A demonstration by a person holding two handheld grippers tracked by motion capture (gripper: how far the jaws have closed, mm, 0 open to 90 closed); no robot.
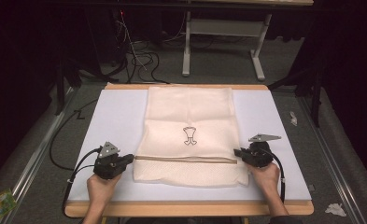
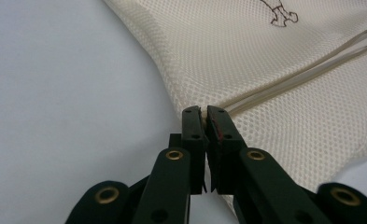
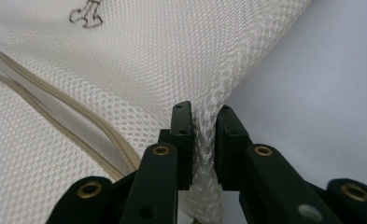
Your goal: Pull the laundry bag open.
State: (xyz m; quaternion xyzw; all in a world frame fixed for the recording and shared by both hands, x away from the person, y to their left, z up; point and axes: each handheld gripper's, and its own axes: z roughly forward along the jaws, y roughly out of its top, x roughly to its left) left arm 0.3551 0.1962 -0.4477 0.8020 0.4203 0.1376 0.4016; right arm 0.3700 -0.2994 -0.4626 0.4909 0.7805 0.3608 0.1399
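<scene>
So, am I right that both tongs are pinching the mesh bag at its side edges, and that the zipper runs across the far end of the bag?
Not quite: the left tongs and right tongs do pinch the mesh bag's side edges, but the zipper runs across the near end, close to the person, as the high view shows.

Cream fine-mesh fabric bag (image 1: 189,135), honeycomb weave, small dark outline emblem (image 1: 189,135), beige zipper strip (image 1: 186,159). Pale lavender-white flat table mat (image 1: 116,116). Tan wooden table edge (image 1: 186,208). Black two-jaw grippers, brass rivets (image 2: 174,154).
</scene>
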